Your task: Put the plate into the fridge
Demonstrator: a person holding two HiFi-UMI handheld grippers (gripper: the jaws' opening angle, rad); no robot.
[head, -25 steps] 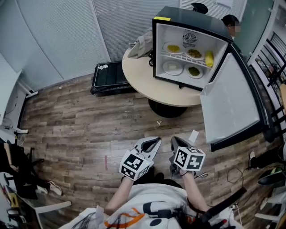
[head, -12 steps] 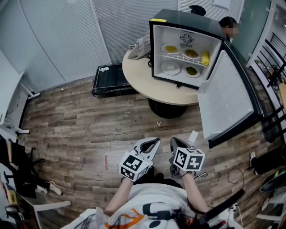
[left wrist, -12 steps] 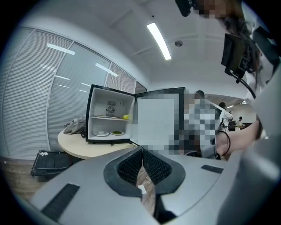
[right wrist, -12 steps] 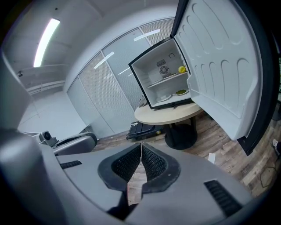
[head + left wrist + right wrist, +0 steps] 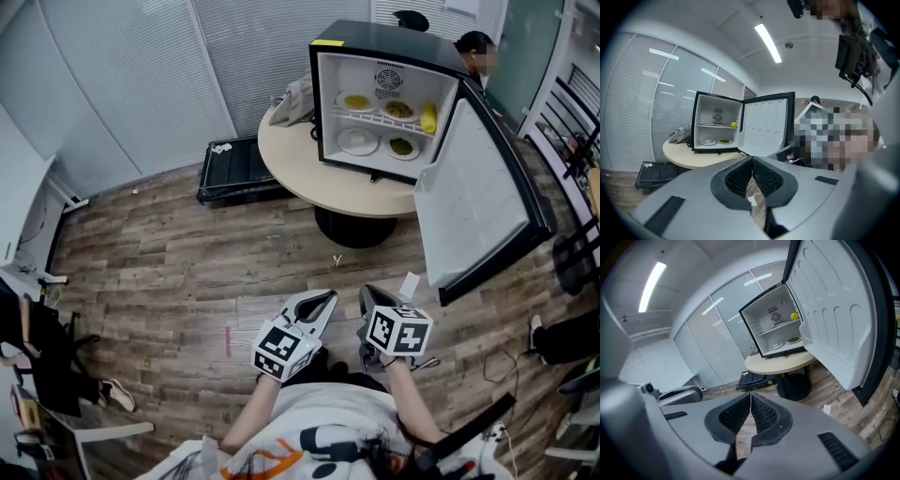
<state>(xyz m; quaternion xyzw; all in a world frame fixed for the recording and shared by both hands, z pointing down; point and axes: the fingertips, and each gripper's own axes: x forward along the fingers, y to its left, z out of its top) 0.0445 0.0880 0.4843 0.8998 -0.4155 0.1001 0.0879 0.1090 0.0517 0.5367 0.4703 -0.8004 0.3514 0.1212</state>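
Both grippers are hanging low in front of our body, well apart from the round table [image 5: 309, 164]. The left gripper [image 5: 319, 302] is showing its jaws pressed together with nothing between them. The right gripper [image 5: 369, 300] is showing the same: pads meeting, empty.

The fridge [image 5: 394, 37] is standing on the table with its door [image 5: 478, 206] swung wide. Four plates are sitting inside. Two plates with food are on the upper shelf, and below them are an empty white plate [image 5: 358, 141] and a plate with greens [image 5: 403, 147]. No plate is lying on the table.

We are judging placement as done. What remains, probably, is walking back in and pushing the door's outer edge round with a closed gripper.
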